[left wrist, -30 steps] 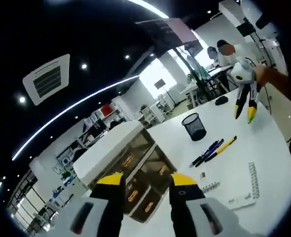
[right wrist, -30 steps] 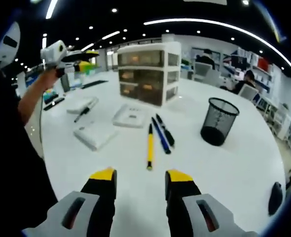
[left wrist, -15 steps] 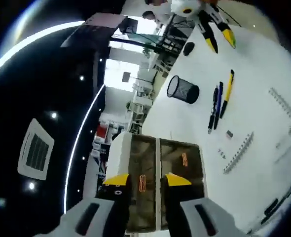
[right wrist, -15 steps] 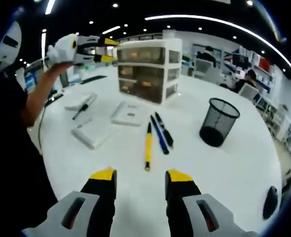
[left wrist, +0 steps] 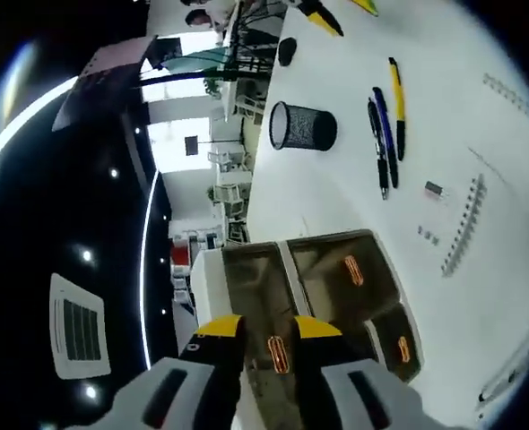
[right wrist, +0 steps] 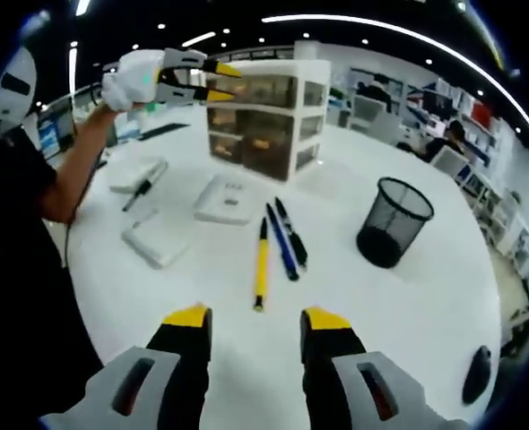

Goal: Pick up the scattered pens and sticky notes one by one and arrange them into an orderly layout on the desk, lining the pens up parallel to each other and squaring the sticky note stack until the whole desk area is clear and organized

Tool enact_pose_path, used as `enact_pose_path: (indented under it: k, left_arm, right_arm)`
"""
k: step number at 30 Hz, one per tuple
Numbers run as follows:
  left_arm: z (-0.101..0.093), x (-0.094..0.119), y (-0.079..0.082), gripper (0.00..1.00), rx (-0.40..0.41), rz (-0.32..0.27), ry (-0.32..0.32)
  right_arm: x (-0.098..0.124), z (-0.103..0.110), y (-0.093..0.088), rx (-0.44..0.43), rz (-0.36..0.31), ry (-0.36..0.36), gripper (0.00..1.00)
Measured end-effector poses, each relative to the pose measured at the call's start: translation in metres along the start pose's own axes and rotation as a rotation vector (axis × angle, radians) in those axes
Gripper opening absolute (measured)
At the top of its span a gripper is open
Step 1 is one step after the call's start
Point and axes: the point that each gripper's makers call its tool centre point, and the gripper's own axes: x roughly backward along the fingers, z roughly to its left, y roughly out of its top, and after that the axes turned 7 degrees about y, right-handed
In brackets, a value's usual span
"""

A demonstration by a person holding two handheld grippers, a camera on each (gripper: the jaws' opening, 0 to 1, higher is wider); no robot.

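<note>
In the right gripper view a yellow pen [right wrist: 261, 266], a blue pen [right wrist: 280, 242] and a black pen [right wrist: 290, 233] lie close together on the white desk [right wrist: 408, 305], roughly parallel. My right gripper [right wrist: 256, 318] hangs open and empty in front of them. White note pads [right wrist: 221, 199] [right wrist: 152, 244] lie to their left, and another black pen [right wrist: 145, 188] rests on a third pad. A gloved hand holds my left gripper [right wrist: 212, 78] raised beside the drawer unit [right wrist: 264, 112]. The left gripper [left wrist: 268, 327] is open with nothing in it, over the drawers [left wrist: 336, 278]. The same yellow pen [left wrist: 396, 94] lies farther off.
A black mesh pen cup [right wrist: 394, 221] stands right of the pens, and a dark mouse [right wrist: 477, 374] lies near the desk's right edge. A spiral-bound pad [left wrist: 466, 237] and a small clip [left wrist: 435, 189] lie between drawers and pens. The person's dark sleeve [right wrist: 22, 269] borders the left.
My left gripper has swung in toward the drawer unit, rolling its view, and its jaws stand slightly closer together. The right gripper has edged a little closer to the pens.
</note>
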Motion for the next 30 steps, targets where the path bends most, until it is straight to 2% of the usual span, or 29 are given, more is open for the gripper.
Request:
enact_pose_path:
  k: [1, 3, 7, 9, 12, 13, 16, 19, 23, 26, 30]
  left_arm:
    - [0.000, 0.001, -0.002, 0.21, -0.006, 0.005, 0.021]
    - [-0.004, 0.003, -0.009, 0.19, -0.077, 0.020, 0.031]
    - [-0.008, 0.006, -0.014, 0.18, -0.069, 0.022, 0.057]
    - [-0.018, 0.002, -0.014, 0.18, -0.071, 0.009, -0.004]
    - [-0.010, -0.004, -0.017, 0.18, -0.054, 0.015, -0.005]
    - [-0.004, -0.006, -0.016, 0.18, -0.056, 0.004, 0.013]
    - [0.009, -0.005, -0.020, 0.18, -0.053, 0.019, 0.080]
    - [0.003, -0.004, -0.024, 0.18, -0.022, 0.006, 0.058]
    - [-0.002, -0.007, -0.040, 0.17, -0.031, 0.054, 0.044]
    - [-0.007, -0.008, -0.045, 0.17, -0.010, 0.057, 0.028]
    - [-0.013, -0.013, -0.045, 0.17, -0.007, 0.060, 0.020]
  right_arm:
    - [0.000, 0.001, 0.000, 0.002, 0.004, 0.000, 0.38]
    - [0.000, 0.003, 0.000, 0.009, 0.004, 0.003, 0.39]
    - [0.001, 0.003, 0.000, -0.011, -0.006, 0.006, 0.38]
    - [0.003, 0.000, -0.002, -0.002, 0.012, -0.009, 0.39]
    - [0.008, -0.002, 0.002, -0.005, 0.014, -0.019, 0.39]
    - [0.009, -0.003, 0.004, -0.003, 0.013, -0.023, 0.39]
    - [0.012, -0.001, 0.008, 0.008, 0.018, -0.038, 0.39]
    - [0.012, 0.008, 0.010, 0.014, 0.003, -0.024, 0.39]
    - [0.007, 0.015, 0.003, -0.002, 0.008, -0.006, 0.39]
    - [0.007, 0.015, -0.002, -0.016, 0.023, -0.011, 0.39]
    - [0.008, 0.014, 0.001, -0.032, 0.003, -0.026, 0.40]
